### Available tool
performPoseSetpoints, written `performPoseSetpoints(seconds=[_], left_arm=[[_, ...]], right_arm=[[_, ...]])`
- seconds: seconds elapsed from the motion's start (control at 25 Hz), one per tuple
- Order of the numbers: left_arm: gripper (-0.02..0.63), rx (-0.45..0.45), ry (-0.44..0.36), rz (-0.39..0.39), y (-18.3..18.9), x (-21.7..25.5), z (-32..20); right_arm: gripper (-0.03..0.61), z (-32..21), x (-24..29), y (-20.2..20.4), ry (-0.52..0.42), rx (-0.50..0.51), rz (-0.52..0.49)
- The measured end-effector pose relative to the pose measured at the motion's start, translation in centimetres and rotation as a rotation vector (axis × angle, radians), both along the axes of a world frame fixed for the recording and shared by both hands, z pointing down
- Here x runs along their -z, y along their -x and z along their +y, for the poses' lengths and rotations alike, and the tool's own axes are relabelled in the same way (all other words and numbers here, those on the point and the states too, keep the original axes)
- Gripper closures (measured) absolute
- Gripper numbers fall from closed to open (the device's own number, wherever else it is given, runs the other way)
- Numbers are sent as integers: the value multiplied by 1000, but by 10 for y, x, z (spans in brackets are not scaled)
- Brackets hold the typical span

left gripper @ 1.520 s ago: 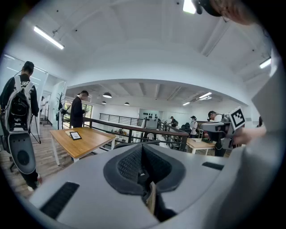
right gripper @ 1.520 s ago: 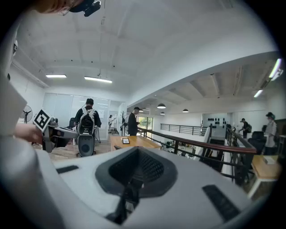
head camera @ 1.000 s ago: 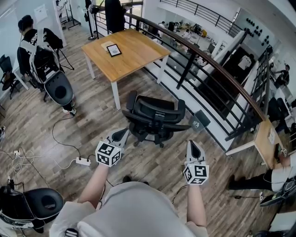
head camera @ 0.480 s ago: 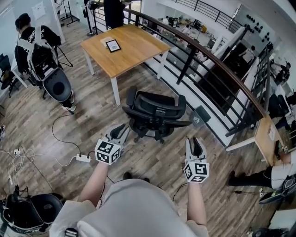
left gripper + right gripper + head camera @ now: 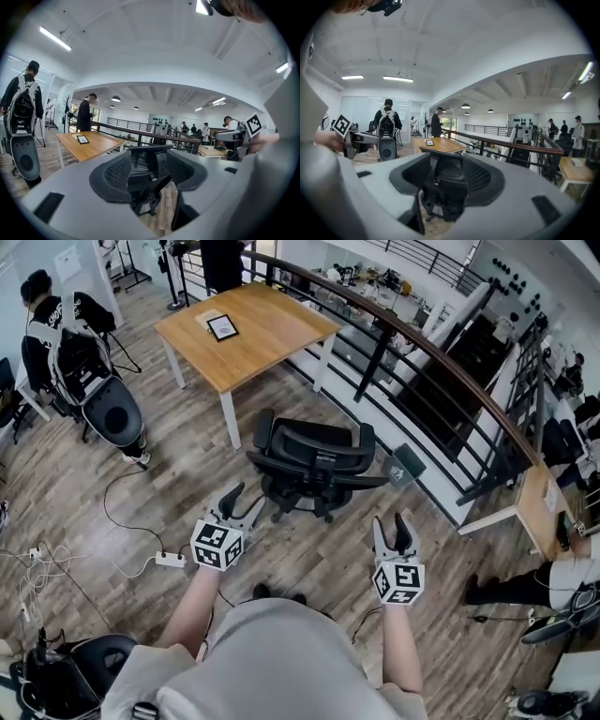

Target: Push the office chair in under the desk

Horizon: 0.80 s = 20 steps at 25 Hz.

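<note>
A black mesh office chair stands on the wood floor, its backrest toward me, a short way out from the near corner of the wooden desk. A small tablet lies on the desk. My left gripper hovers just short of the chair's left rear, and its jaws are opening with nothing between them. My right gripper hangs to the chair's right rear, apart from it, jaws also opening and empty. Past the spread jaws, both gripper views show the chair ahead.
A black railing with a wooden handrail runs diagonally just right of the chair. A power strip and cables lie on the floor at left. A person with a backpack stands far left, by a round black unit. Another desk is at right.
Both grippers' jaws have gone from shut to spread apart. The chair and desk have slid slightly toward the top left of the head view.
</note>
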<state>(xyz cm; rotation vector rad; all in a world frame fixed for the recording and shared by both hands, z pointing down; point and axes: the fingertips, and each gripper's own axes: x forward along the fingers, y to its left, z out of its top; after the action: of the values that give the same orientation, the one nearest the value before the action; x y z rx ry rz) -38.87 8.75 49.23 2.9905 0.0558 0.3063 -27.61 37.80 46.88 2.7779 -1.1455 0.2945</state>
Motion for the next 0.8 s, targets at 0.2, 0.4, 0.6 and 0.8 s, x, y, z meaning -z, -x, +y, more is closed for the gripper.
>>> performPoseSetpoints(seconds=[0.2,0.4,0.6,0.8], left_arm=[[383,-25,-2,-20,3,-6,-4],[383,-73,-29,-54,1,-18,-10],[385,-112,-43,-66,-6,-25,-14],[385,-145,-59,-73,-13,-28,-16]], right_arm=[[376,-7,-3,6,28,-8,4],[376,-15,-10,6,70,-17,9],[376,-20,-17,3,74,-41,-6],[376,-25,-27,0,89,-56,-25]])
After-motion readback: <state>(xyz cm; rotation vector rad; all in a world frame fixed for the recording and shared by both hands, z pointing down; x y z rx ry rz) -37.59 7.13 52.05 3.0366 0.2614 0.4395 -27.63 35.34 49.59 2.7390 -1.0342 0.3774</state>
